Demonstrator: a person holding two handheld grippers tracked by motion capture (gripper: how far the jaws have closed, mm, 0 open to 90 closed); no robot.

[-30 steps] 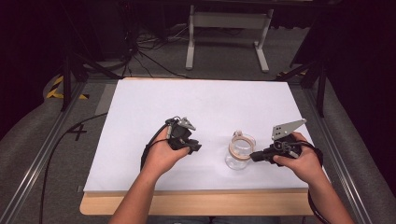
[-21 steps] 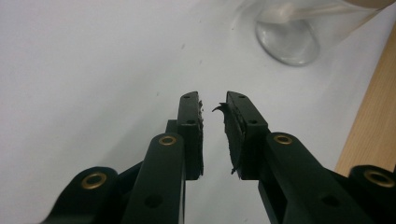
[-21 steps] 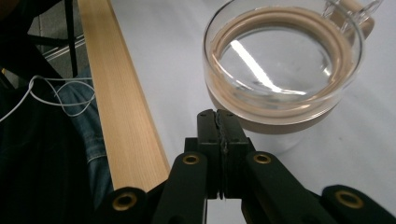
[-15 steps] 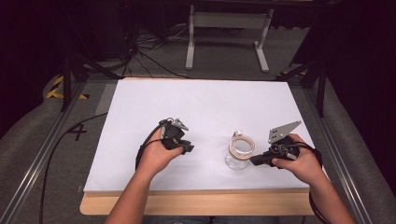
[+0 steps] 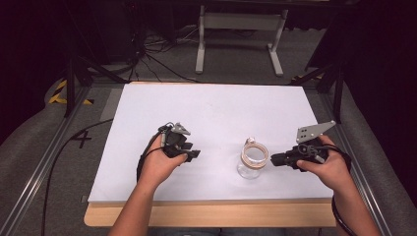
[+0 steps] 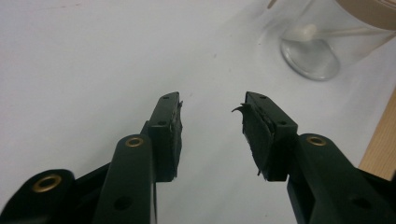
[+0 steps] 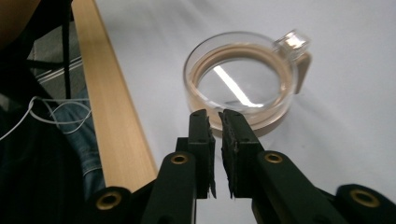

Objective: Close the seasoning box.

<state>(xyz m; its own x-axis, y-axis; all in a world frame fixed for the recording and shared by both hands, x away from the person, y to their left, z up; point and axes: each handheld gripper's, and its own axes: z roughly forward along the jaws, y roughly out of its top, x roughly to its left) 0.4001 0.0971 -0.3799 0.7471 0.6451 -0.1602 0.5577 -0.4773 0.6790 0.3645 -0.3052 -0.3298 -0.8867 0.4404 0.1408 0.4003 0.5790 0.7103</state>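
A: Scanning from the left: left gripper (image 5: 183,147) sits well left of the jar (image 5: 252,162), jaws spread wide, nothing between them. In the left gripper view the pads (image 6: 256,130) look frayed, rubber curling off the edge.

B: Risk there?

A: Worn pad on glass. If that one goes for the jar, I'd expect slip or a skewed hold.

B: Jar itself?

A: Clear glass, upright on the white sheet (image 5: 211,108), tan ring at the mouth, small clasp at the rim on its far side. Lid reads as clear and closed in the right gripper view, but can't be sure. Something small and white lies inside at the bottom.

B: Right side?

A: Right gripper (image 5: 276,160) just right of the jar, tips near the rim. Jaws pinched almost together, only a slit, holding nothing. Touching the glass or not: can't tell.

B: So the failure mode?

A: Closed tips pushed at the upper part of a light jar. Likely tips or skates it toward the left gripper. The wood edge (image 7: 114,116) is not far from it on the near side either. Glass off the table is the worst case.
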